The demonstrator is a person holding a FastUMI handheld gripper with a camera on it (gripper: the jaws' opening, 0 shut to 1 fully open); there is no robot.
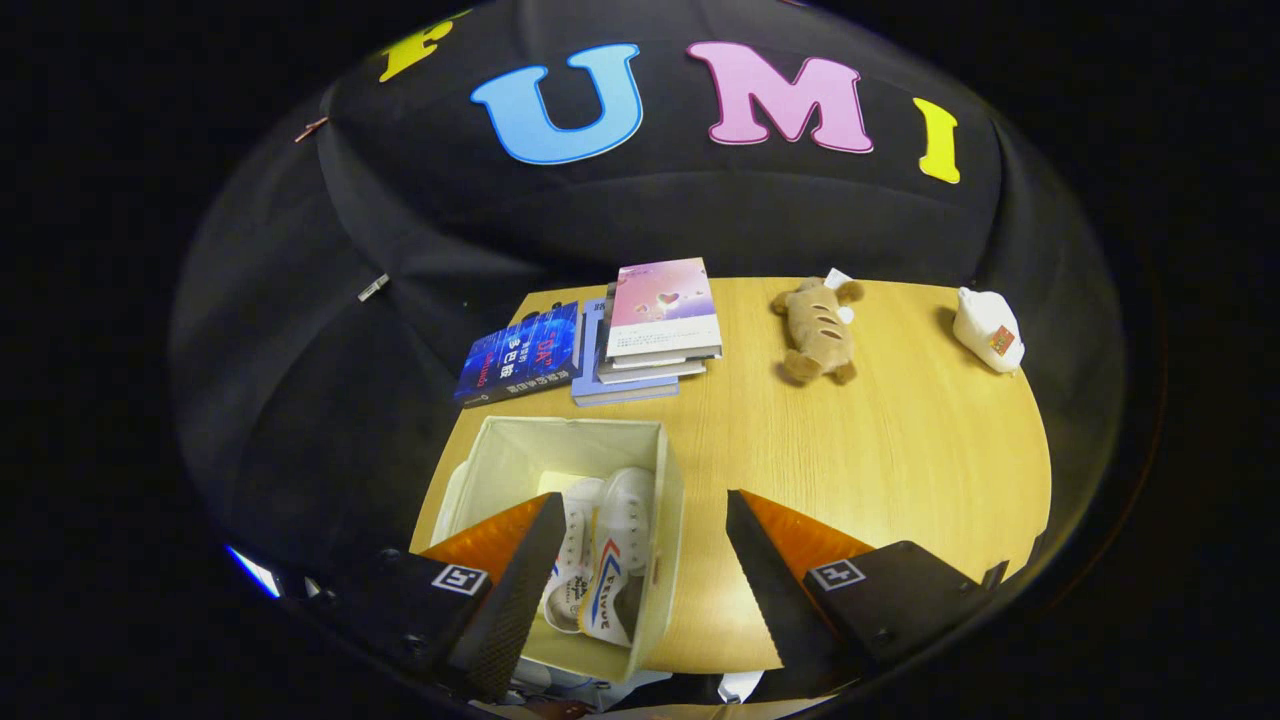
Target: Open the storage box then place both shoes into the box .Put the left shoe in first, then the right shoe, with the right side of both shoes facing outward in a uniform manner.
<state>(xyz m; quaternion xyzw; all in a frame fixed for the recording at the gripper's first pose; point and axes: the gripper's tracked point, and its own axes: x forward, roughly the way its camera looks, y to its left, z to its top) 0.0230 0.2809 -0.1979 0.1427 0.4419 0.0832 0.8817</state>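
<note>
Two shoes already down in the open box, side by side, long axes running away from the jaws toward the box's far wall. Jaws spread wide, nothing held. Box sits just ahead and low, partly behind the left finger; right finger over bare desk. Key relation: box lies left of jaw centre, not between the fingers, so any further touch on the shoes means shifting left and down into the opening. Cannot tell from here which side of each shoe faces outward; red-and-blue stripes visible on the nearer one only. Placement looks done, probably just retreat left. Beyond the box: stacked books plus a dark blue book beside them, plush toy and a small white object further right. All well apart from the box, nothing blocking a straight pull-back.
</note>
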